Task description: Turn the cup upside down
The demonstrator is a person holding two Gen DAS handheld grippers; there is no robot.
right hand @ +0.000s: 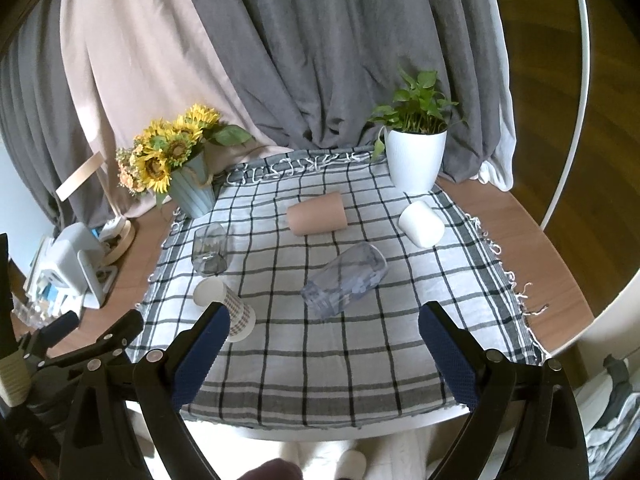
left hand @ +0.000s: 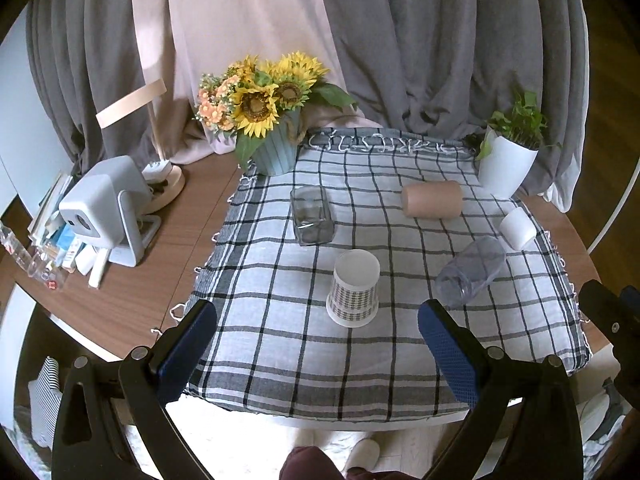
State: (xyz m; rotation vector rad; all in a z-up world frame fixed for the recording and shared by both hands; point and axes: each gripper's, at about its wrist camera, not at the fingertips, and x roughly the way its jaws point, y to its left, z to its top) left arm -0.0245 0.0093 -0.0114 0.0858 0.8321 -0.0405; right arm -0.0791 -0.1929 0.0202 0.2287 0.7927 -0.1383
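Several cups rest on a checked cloth (left hand: 280,320). A patterned paper cup (left hand: 353,287) stands upside down near the middle; in the right wrist view it (right hand: 226,305) is at the left. A clear plastic cup (left hand: 470,271) (right hand: 344,278) lies on its side. A tan cup (left hand: 432,199) (right hand: 317,213) lies on its side further back. A small white cup (left hand: 517,227) (right hand: 421,223) stands upside down at the right. A square glass (left hand: 312,215) (right hand: 210,253) stands at the left. My left gripper (left hand: 318,342) is open and empty, just short of the paper cup. My right gripper (right hand: 324,350) is open and empty, just short of the clear cup.
A sunflower pot (left hand: 276,152) stands at the cloth's back left and a white plant pot (left hand: 506,168) at the back right. A white device (left hand: 106,210), a lamp base and clutter sit on the wooden table (left hand: 160,272) at the left. Curtains hang behind.
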